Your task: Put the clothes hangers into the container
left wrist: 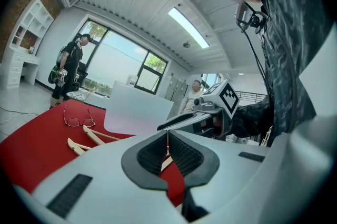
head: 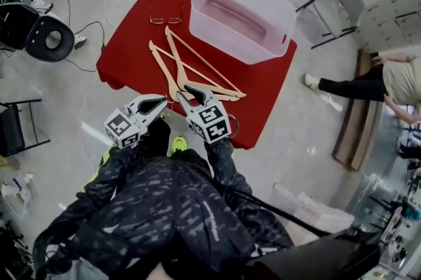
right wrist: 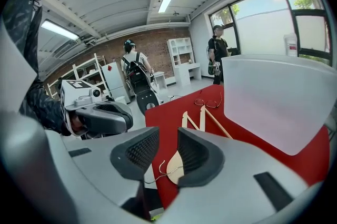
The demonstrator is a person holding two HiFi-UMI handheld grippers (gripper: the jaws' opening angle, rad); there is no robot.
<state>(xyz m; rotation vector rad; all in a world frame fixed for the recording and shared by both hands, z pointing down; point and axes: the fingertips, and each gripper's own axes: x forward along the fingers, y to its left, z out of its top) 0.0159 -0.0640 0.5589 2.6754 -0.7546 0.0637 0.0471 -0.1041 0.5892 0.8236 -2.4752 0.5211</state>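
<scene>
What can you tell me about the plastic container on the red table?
The container is a rectangular tub of milky, see-through plastic with rounded corners and a rim. It stands upright, open, without a lid, and looks empty. It rests on the far right part of the red table; the hangers lie apart from it.

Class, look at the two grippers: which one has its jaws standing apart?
The right gripper: a clear gap shows between its jaws, and a hanger with its wire hook is seen through it. The left gripper has its jaws closed together.
</scene>
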